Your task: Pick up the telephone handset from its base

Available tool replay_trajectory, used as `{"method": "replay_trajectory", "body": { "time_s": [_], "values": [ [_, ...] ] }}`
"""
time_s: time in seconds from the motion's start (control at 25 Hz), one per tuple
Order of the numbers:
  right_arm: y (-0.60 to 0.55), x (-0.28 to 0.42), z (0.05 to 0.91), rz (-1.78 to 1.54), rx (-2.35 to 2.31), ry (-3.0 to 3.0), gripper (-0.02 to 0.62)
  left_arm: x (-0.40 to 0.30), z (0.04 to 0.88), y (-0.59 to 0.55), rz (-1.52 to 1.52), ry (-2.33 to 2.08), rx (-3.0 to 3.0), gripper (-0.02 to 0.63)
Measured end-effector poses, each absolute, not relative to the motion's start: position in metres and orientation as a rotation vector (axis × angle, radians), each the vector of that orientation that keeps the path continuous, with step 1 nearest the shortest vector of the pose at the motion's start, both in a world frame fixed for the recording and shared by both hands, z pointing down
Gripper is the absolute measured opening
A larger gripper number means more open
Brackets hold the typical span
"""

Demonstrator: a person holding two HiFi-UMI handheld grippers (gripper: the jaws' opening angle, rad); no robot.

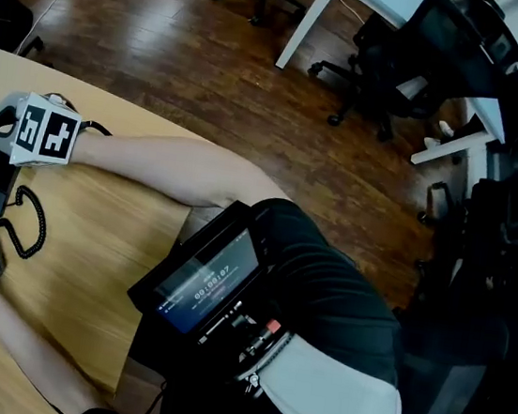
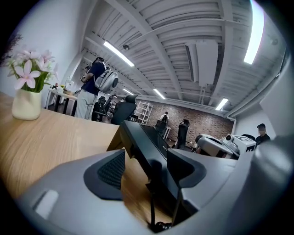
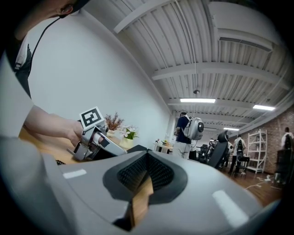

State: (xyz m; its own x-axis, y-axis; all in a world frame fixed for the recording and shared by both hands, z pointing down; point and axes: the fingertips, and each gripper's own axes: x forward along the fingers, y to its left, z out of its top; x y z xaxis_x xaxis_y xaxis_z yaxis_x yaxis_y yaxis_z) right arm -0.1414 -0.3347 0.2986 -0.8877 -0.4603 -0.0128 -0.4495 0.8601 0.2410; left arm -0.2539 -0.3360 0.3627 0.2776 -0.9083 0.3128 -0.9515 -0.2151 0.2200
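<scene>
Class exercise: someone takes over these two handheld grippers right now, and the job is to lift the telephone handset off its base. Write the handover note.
Left gripper: jaws apart, aimed low across the wooden table at the black telephone. Its coiled cord shows low between the jaws. No grip seen.
Right gripper: jaws together, empty, near the telephone.
Done: approach only. The handset cannot be told apart from the base in these views.
Left: close on the handset and lift it clear.
</scene>
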Motion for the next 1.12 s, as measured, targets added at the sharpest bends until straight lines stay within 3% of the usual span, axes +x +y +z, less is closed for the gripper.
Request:
{"method": "replay_trajectory", "body": {
  "time_s": [0.28, 0.52, 0.88, 1.12],
  "values": [
    [-0.322, -0.102, 0.321, -0.441, 0.655, -2.976, 0.004, -0.254, 0.374, -0.329, 0.156, -1.76, 2.059, 0.285],
    [-0.329, -0.14, 0.311, -0.438, 0.69, -2.94, 0.005, -0.258, 0.359, -0.346, 0.009, -1.412, 2.3, 0.285],
    [-0.336, -0.164, 0.306, -0.458, 0.637, -2.972, 0.005, -0.289, 0.354, -0.344, 0.027, -1.442, 2.203, 0.284],
    [-0.328, -0.145, 0.306, -0.446, 0.677, -2.953, 0.004, -0.26, 0.358, -0.347, 0.006, -1.378, 2.205, 0.284]
  ]
}}
